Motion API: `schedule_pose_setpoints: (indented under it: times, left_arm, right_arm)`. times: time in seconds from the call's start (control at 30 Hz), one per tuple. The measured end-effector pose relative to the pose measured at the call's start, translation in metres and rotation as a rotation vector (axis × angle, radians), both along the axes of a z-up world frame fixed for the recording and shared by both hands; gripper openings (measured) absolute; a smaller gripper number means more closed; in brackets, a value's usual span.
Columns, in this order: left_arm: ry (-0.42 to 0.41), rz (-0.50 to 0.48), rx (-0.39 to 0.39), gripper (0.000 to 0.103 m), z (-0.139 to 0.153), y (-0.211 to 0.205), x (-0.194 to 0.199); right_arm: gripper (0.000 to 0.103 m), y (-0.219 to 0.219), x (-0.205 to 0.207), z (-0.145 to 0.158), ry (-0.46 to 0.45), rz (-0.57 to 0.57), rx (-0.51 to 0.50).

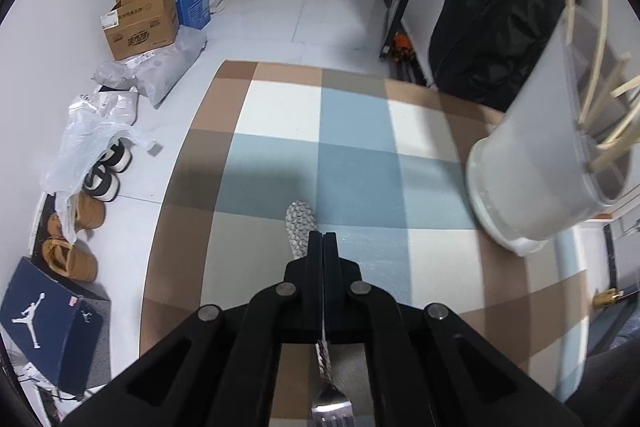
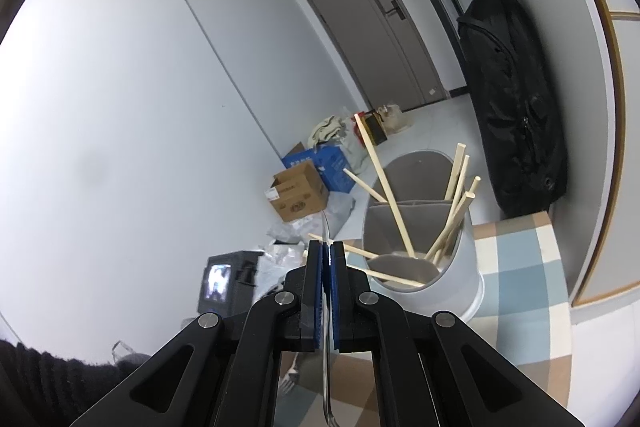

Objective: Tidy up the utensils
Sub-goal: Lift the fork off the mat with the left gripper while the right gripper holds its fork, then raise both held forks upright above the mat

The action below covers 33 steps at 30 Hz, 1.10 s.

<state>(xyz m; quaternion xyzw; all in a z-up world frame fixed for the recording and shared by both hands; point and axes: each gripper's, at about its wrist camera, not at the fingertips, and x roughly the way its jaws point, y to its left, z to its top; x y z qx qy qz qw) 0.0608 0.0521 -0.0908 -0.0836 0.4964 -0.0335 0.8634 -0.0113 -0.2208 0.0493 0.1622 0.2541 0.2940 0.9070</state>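
**Fork pinched in the left gripper, holder tipped by the right**

Here's the fork (image 1: 320, 367), and it's caught right between the closed jaws of the left gripper (image 1: 323, 239). Its hammered handle end pokes out past the fingertips over the checked tablecloth (image 1: 360, 131), while the tines sit back under the gripper body, near the camera. The pads are pressed together on the handle, no gap showing.

Over to the utensil holder (image 2: 460, 267), a pale grey tub with a divider inside. It's tilted, its mouth leaning toward the right-wrist camera, and wooden chopsticks (image 2: 384, 187) fan out of it in several directions. From the left wrist view the same tub hangs at the right edge, well apart from the fork and higher in the frame.

The right gripper (image 2: 326, 247) is narrowed right down on a thin clear edge (image 2: 326, 227) that runs up between its blue pads; it looks like the tub's transparent rim piece, though exactly what it is I can't tell. The holder sits just beside those fingertips, to their right.

Beyond the table: cardboard boxes (image 1: 140, 23), shoes (image 1: 100, 179) on the floor, a black bag (image 2: 516, 107) against the wall.
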Motion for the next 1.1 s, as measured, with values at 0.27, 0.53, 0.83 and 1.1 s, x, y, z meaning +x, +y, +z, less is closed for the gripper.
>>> schedule_pose_setpoints:
  times: [0.27,0.53,0.83,1.1]
  left_arm:
    - [0.112,0.002,-0.099,0.0,-0.006,0.004,-0.003]
    - [0.149,-0.032,0.037,0.039,-0.018,-0.018,-0.002]
    - [0.147,-0.065,0.136,0.003,-0.018,-0.034,-0.001]
    - [0.018,-0.031,0.088,0.003,-0.001,-0.019,-0.025]
  right_arm:
    - [0.003,0.002,0.0,-0.002,0.002,-0.003,-0.004]
    - [0.003,0.003,-0.004,0.0,-0.009,0.004,-0.01]
    - [0.003,-0.004,-0.003,0.001,-0.014,-0.011,0.002]
    - [0.003,-0.01,-0.004,0.003,-0.015,-0.028,0.004]
